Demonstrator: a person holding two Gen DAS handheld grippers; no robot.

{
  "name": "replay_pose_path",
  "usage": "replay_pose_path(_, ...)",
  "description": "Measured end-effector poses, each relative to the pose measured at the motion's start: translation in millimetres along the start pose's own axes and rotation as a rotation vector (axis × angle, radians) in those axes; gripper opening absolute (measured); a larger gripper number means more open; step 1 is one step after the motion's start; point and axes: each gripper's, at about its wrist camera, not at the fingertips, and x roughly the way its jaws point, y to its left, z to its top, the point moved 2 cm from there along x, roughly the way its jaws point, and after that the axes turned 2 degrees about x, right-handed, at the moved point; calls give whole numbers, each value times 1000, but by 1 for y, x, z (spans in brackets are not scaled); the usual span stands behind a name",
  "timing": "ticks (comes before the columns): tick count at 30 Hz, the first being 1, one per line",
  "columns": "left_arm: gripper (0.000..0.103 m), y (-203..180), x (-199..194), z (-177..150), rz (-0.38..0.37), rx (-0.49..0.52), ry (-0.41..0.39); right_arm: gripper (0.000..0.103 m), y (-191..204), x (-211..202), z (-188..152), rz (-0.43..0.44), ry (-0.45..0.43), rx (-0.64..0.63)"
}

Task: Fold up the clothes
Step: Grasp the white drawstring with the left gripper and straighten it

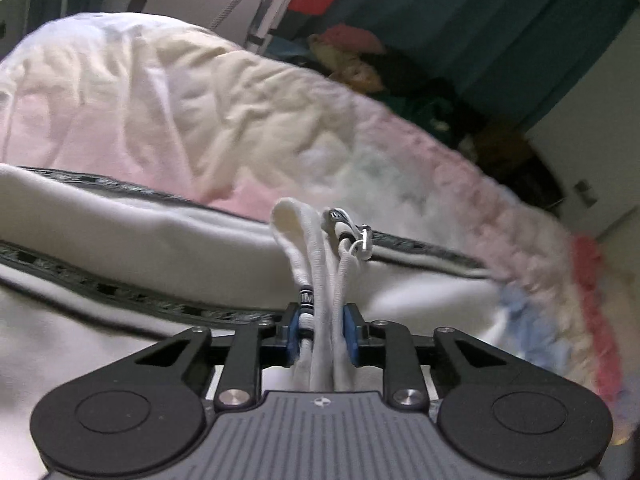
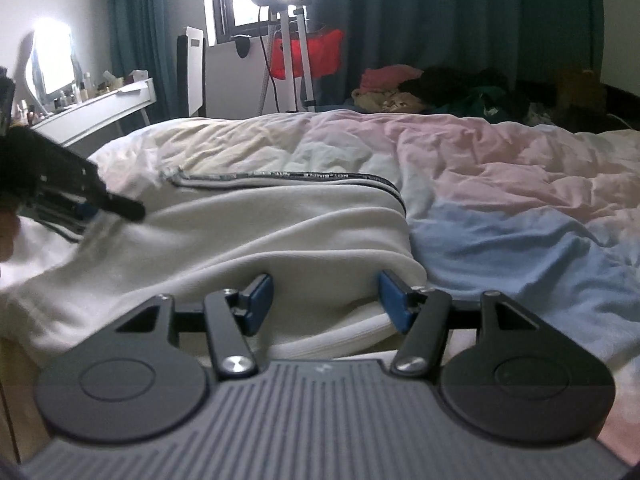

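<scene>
On the bed, a white garment [image 2: 256,232] with dark lettered trim lay spread over the pastel duvet [image 2: 500,184], its bulk toward your left side. Your left gripper [image 1: 322,332] was clenched on a bunched fold of that garment together with its white drawstring [image 1: 344,256]; the blue pads [image 1: 351,332] sat pressed against the cloth from both sides. A metal-tipped cord end [image 1: 340,220] and a small metal clip [image 1: 365,240] stuck out just beyond the fingers. Your right gripper [image 2: 324,300] was released, jaws spread wide, with the garment's thick rolled edge lying between the blue pads [image 2: 394,300]; contact with either pad could not be judged. From the right wrist view, your left gripper [image 2: 116,206] appeared at the far left, low against the cloth. Behind the bed stood a pile of clothes [image 2: 420,92], teal curtains [image 2: 460,20], a white stand [image 2: 292,40] and a dressing table [image 2: 104,104].
</scene>
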Motion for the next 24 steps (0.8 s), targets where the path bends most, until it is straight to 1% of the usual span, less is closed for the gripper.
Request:
replay_pose_path(1, 39, 4, 0, -2, 6, -12, 8, 62, 0, 1, 0, 1, -1, 1)
replay_pose_path(4, 49, 14, -7, -8, 16, -67, 22, 62, 0, 4, 1, 3, -3, 4)
replay_pose_path(6, 55, 17, -17, -14, 37, -90, 35, 62, 1, 7, 1, 5, -4, 7)
replay_pose_path(8, 56, 17, -26, -22, 50, -102, 52, 62, -1, 7, 2, 13, -3, 23)
replay_pose_path(11, 60, 6, -39, -38, 37, -79, 80, 62, -7, 6, 4, 32, 3, 66)
replay_pose_path(15, 60, -14, -55, -63, 101, 27, 59, 62, -13, 5, 6, 55, 11, 116)
replay_pose_path(16, 59, -18, -58, -70, 113, 49, 46, 62, -12, 5, 6, 53, 12, 112)
replay_pose_path(17, 56, -20, -61, -74, 113, 49, 31, 62, -12, 5, 5, 51, 13, 107)
replay_pose_path(18, 47, -20, -64, -78, 108, 39, 16, 62, -11, 5, 5, 49, 15, 102)
replay_pose_path(19, 33, -19, -66, -80, 94, 26, 8, 62, -9, 5, 4, 45, 14, 91)
replay_pose_path(20, 28, -19, -67, -81, 79, 13, 6, 62, -7, 6, 4, 41, 13, 80)
replay_pose_path(21, 22, -20, -69, -82, 81, 6, 1, 62, -6, 7, 3, 36, 13, 70)
replay_pose_path(22, 18, -20, -71, -82, 92, 0, -7, 62, -4, 7, 3, 32, 12, 59)
replay_pose_path(24, 15, -24, -77, -81, 101, -2, -26, 62, -3, 6, 2, 31, 7, 50)
